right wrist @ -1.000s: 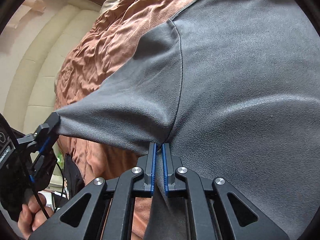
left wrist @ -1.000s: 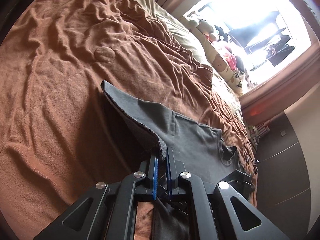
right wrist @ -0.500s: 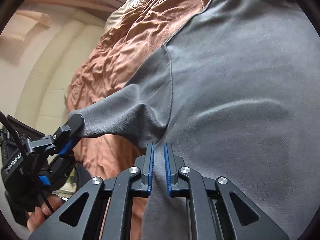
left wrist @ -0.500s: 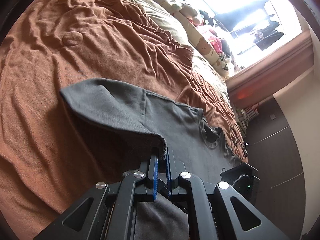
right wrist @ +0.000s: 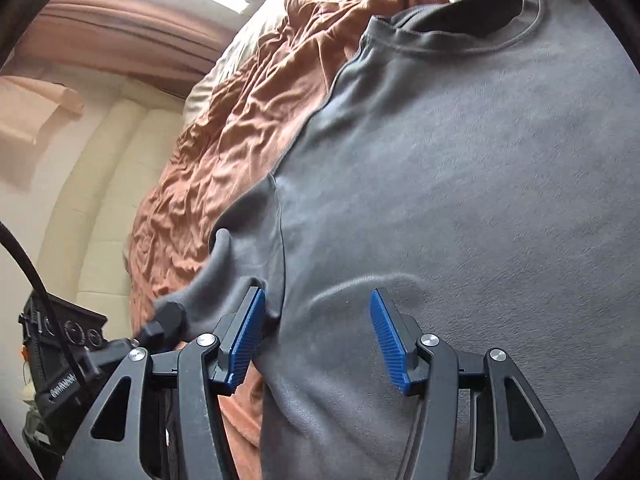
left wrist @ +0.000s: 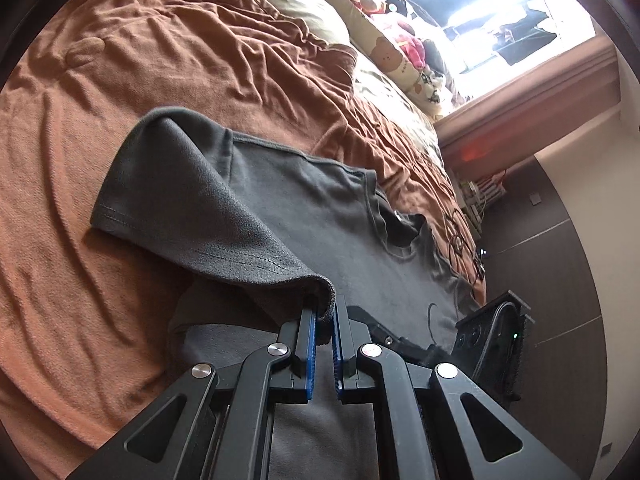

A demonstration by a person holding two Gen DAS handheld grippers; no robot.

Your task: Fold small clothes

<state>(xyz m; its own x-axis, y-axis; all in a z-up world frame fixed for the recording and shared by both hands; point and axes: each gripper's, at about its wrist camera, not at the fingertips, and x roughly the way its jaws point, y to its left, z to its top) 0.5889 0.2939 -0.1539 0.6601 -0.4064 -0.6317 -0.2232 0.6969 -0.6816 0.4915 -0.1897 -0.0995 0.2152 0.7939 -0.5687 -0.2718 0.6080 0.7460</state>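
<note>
Sleeve hangs clenched in the left gripper, folding inward over the grey shirt; the right gripper jaws are opening, releasing it.

The left gripper is angled downward, its blue-padded jaws pinched nearly together on a fold of the grey T-shirt sleeve. It is also seen at the lower left of the right wrist view, clamped on the sleeve tip. The right gripper is tilted downward; its jaws are opening, spread above the grey fabric without pressing it.
</note>
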